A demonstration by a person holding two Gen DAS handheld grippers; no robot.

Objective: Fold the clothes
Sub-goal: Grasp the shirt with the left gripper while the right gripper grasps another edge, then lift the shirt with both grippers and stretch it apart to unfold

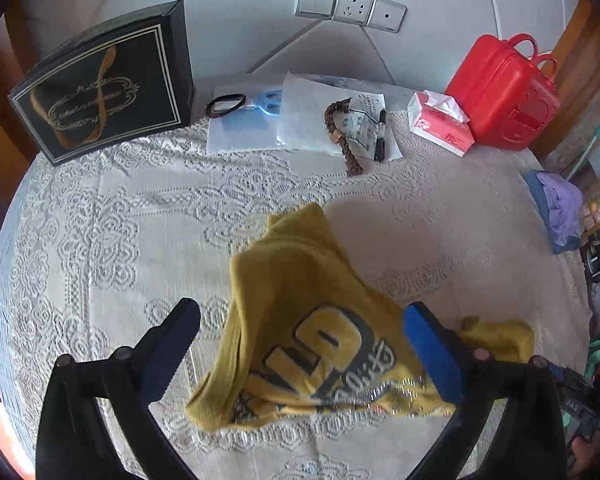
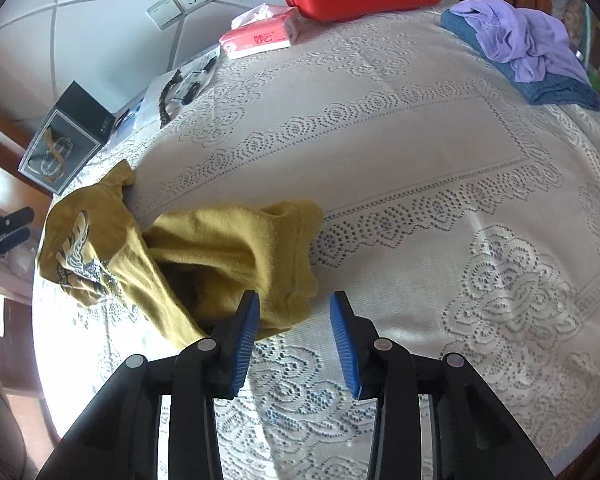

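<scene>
Counter (image 2: pixel 420 152): covered with a pale lace cloth; the surface is otherwise cluttered along its far edge only.

Yellow T-shirt (image 1: pixel 300 320): lies crumpled on the counter near the front edge, printed side partly up — dark-outlined lettering and a strip of glitter show in the left wrist view. It is bunched and unfolded, one end reaching toward the black gift box (image 1: pixel 104 88).

Left gripper (image 1: pixel 300 344): jaws released and spread wide. The T-shirt shows between them, but neither pad presses on it; the right-hand blue pad merely overlaps the cloth in the view. Whether the garment hangs free of the counter at that point cannot be told.

Right gripper (image 2: pixel 294 336): jaws partly apart, nothing between them but bare lace. The left-hand pad stands just beside the near edge of the T-shirt; contact cannot be confirmed.

Other items noted along the far side — blue-handled scissors (image 1: pixel 268 102) with a black hair tie (image 1: pixel 225 105) on white paper, a braided brown cord (image 1: pixel 340 136), a black marker (image 1: pixel 381 136), a red-and-white tissue pack (image 1: pixel 440 124), and a red plastic case (image 1: pixel 504 92) with handles. A purple garment (image 2: pixel 528 40) rests on a folded blue one (image 2: pixel 556 88) at the far right corner, well apart from the T-shirt. Wall switches and a socket (image 1: pixel 350 8) sit above the counter.
</scene>
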